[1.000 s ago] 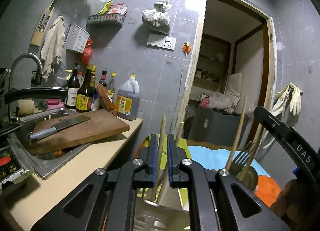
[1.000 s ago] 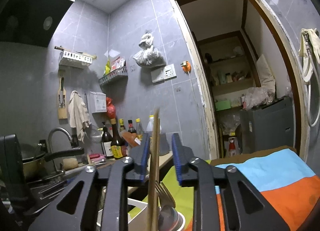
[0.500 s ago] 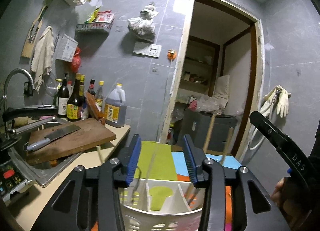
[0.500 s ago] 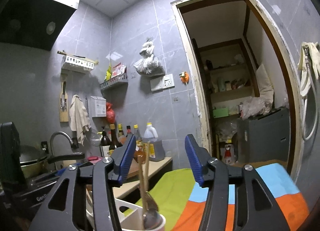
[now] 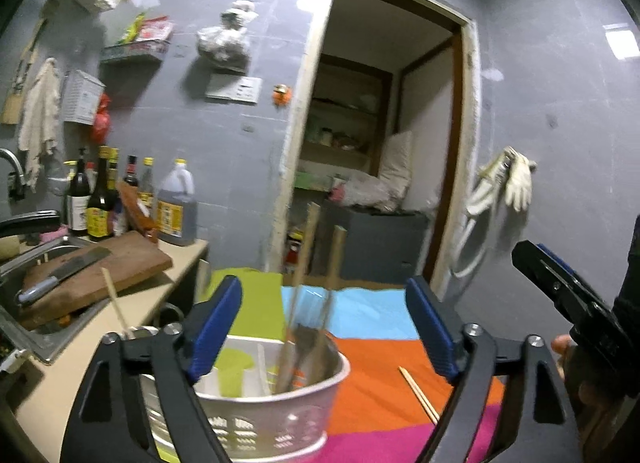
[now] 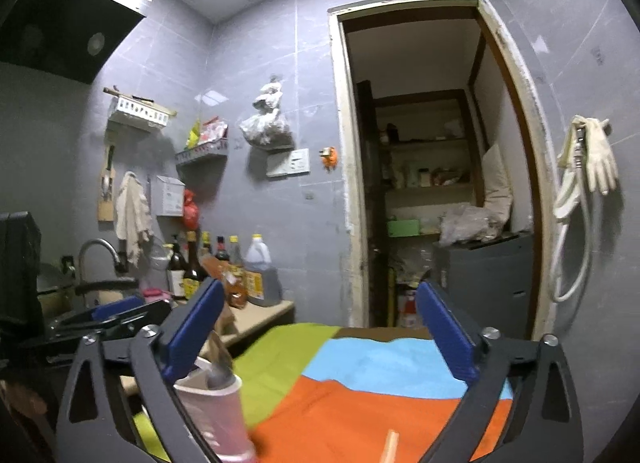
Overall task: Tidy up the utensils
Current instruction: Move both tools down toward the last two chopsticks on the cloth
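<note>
A white perforated utensil basket [image 5: 280,419] stands on a striped cloth [image 5: 372,343] and holds upright wooden chopsticks [image 5: 334,283] and a metal spoon or fork. My left gripper [image 5: 324,327] is open and empty just above and behind the basket. A loose chopstick [image 5: 418,393] lies on the orange stripe to the right. In the right wrist view, my right gripper [image 6: 320,331] is open and empty; the basket [image 6: 216,411] sits at its lower left. A chopstick tip [image 6: 390,445] shows at the bottom edge.
A counter at left carries a wooden cutting board [image 5: 92,275] with a cleaver [image 5: 60,273] over the sink, and several bottles [image 5: 132,199]. An open doorway [image 5: 376,167] to a storage room lies ahead. Gloves [image 5: 508,183] hang on the right wall.
Both grippers were shut on chopsticks over the basket, then opened wide and let them drop in. Both have pulled back and turned to the right.
</note>
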A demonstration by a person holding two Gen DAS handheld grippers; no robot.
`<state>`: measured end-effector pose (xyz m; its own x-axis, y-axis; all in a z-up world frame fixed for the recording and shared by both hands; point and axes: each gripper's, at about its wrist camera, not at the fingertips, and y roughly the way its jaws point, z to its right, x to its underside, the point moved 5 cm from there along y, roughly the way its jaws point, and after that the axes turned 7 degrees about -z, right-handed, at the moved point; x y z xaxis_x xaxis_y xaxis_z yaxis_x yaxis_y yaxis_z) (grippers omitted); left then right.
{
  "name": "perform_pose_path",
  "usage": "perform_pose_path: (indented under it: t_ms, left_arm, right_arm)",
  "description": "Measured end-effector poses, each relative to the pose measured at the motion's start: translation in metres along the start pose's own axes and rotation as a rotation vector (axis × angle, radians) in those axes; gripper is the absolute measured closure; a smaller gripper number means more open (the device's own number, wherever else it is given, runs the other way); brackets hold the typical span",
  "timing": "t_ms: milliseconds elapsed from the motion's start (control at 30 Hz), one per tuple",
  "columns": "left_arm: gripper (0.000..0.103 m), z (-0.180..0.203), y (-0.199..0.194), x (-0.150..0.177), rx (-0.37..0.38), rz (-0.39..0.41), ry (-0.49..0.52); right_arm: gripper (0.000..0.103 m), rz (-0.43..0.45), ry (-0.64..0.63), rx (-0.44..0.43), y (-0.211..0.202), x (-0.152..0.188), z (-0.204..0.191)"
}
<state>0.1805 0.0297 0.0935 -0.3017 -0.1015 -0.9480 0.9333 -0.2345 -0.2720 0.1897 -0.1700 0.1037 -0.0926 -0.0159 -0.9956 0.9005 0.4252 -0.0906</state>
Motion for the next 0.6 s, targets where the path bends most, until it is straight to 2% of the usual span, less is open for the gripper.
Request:
perform_pose_path:
  t_ms: [133, 333, 600]
  left_arm:
    - [0.009, 0.023, 0.007, 0.014, 0.029, -0.032, 0.042]
    - [0.009, 0.046, 0.021, 0.04, 0.048, -0.112, 0.058]
    - [0.009, 0.057, 0.04, 0.074, 0.017, -0.233, 0.046]
  right_arm:
    - [0.0, -0.033, -0.01, 0.045, -0.009, 0.008, 0.018]
    - [0.0, -0.12, 0.006, 0.096, -0.015, 0.029, 0.044]
    - [0.0, -0.29, 0.046, 0.145, -0.006, 0.07, 0.067]
